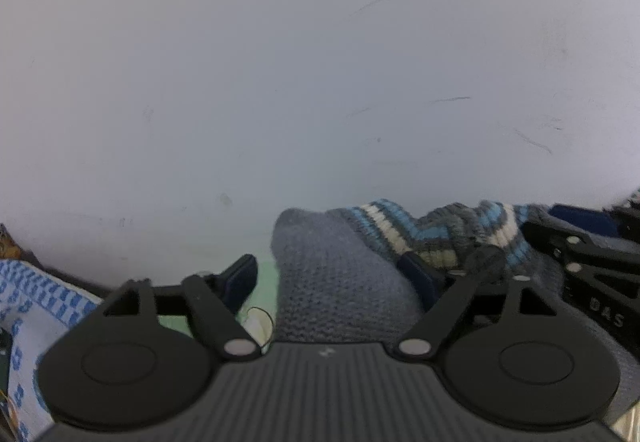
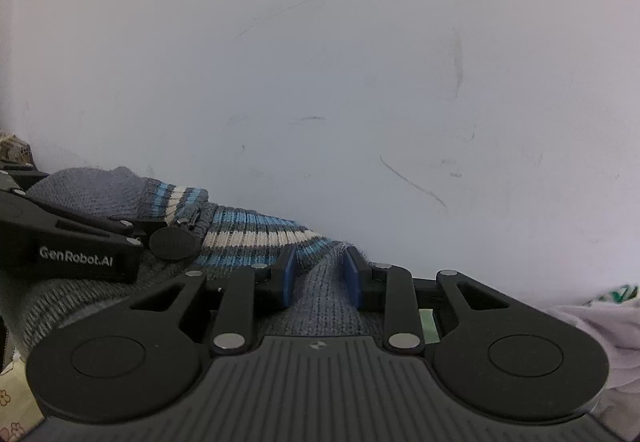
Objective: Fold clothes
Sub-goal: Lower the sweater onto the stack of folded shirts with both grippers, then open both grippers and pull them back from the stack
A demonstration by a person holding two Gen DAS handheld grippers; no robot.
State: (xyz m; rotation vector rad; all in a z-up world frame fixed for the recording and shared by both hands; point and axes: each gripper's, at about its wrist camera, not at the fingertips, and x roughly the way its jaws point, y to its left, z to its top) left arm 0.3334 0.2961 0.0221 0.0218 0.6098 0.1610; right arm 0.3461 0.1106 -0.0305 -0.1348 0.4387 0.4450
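A grey knit sweater [image 1: 332, 282] with blue and cream stripes near its edge lies bunched against a white wall. My left gripper [image 1: 328, 278] stands open and wide, a hump of the grey knit between its fingers; the left pad [image 1: 240, 282] is clear of the cloth. My right gripper [image 2: 320, 274] is shut on a raised ridge of the sweater [image 2: 324, 302], just below the striped band [image 2: 256, 234]. The two grippers sit side by side: the right one's body shows at the right edge of the left wrist view, and the left gripper's body [image 2: 80, 246] rests on the knit.
A scuffed white wall [image 2: 360, 61] fills the view right behind the sweater. A blue-and-white checked cloth [image 1: 36, 302] lies at the left, a pale lilac garment [image 2: 600, 330] at the right. A green surface [image 1: 264, 274] shows under the sweater.
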